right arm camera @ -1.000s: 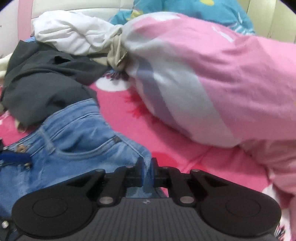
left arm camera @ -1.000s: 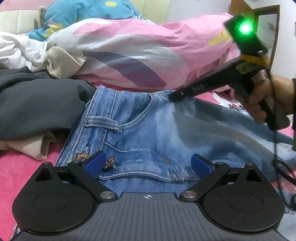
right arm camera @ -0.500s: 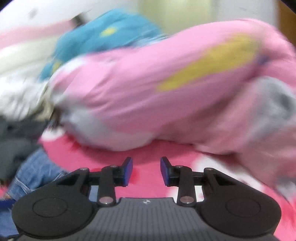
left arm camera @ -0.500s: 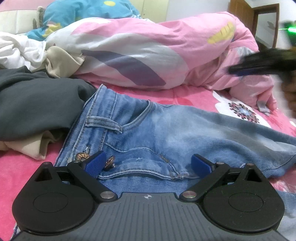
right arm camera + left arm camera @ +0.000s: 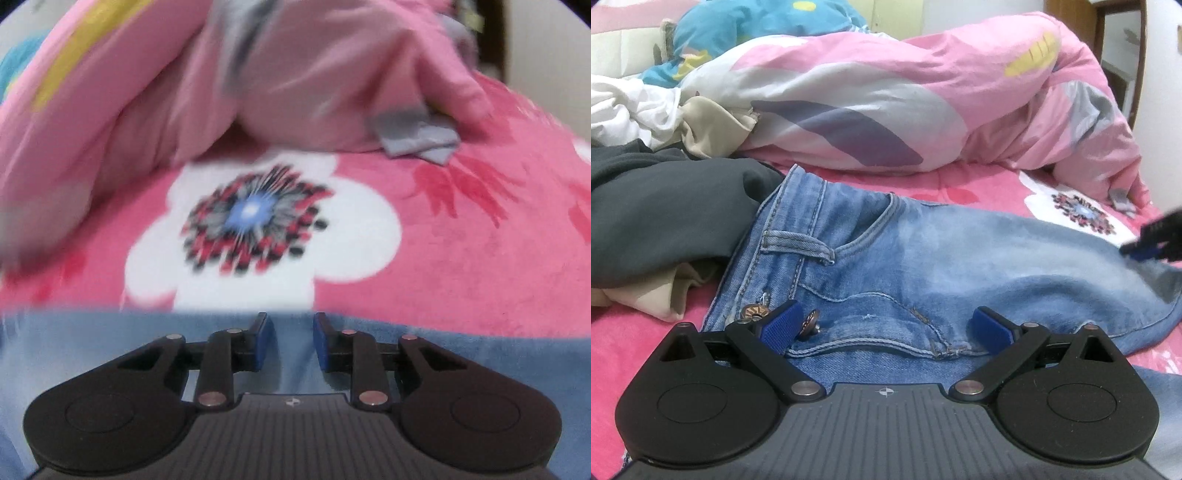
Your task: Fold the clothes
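Handling: the jeans (image 5: 923, 266) look like soft but weighty denim, stiffest at the waistband; I judge seams and hem the surest holds.
Look: faded light blue, brass buttons, flat on the pink bed (image 5: 979, 188).
Left tongs (image 5: 886, 325): spread wide over the fly, holding nothing.
Right tongs (image 5: 291, 341): narrowly parted above the leg, empty.

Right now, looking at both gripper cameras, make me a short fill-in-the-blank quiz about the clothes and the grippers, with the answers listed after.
1. The jeans lie flat on a bedsheet whose main colour is ____.
2. The left gripper hovers over the jeans' waist with its jaws wide ____.
3. To the left of the jeans' waistband lies a rumpled garment coloured dark ____.
4. The right gripper hangs over light-blue denim, holding ____ between its jaws.

Answers: pink; open; grey; nothing
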`<state>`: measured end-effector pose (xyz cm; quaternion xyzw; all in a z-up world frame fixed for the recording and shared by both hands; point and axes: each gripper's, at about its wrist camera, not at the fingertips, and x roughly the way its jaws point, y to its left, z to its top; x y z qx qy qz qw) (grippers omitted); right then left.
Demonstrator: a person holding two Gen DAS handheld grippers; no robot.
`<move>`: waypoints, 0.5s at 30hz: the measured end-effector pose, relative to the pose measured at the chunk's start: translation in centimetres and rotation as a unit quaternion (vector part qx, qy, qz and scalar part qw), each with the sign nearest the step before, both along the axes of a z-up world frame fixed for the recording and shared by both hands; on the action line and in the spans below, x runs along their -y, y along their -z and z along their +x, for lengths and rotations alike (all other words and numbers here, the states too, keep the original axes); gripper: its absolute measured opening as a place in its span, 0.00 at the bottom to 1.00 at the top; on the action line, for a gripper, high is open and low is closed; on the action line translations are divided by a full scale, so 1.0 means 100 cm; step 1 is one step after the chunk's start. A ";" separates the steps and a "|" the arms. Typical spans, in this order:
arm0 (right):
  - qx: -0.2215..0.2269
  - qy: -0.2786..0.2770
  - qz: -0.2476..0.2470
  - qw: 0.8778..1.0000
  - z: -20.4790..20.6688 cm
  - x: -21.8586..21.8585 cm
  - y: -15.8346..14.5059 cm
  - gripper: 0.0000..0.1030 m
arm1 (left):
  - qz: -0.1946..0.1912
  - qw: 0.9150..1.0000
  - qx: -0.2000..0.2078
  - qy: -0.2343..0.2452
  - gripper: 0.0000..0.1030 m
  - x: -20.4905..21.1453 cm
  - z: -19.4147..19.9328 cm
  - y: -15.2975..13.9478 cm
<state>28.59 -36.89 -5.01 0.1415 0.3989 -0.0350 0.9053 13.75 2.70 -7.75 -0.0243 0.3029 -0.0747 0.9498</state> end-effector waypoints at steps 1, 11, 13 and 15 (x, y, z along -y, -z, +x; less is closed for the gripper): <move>0.007 0.005 0.010 1.000 -0.004 0.004 -0.005 0.28 | 0.006 1.000 -0.001 0.000 0.96 0.001 0.000 0.000; 0.152 0.109 -0.082 0.979 -0.213 0.126 -0.123 0.52 | 0.021 1.000 -0.004 0.000 0.97 0.005 0.002 0.002; 0.152 0.166 -0.128 0.966 -0.253 0.161 -0.140 0.57 | 0.025 1.000 -0.006 0.000 0.98 0.007 0.002 0.002; 0.132 0.207 -0.130 0.961 -0.278 0.196 -0.145 0.58 | 0.030 1.000 -0.007 0.000 0.98 0.008 0.002 0.002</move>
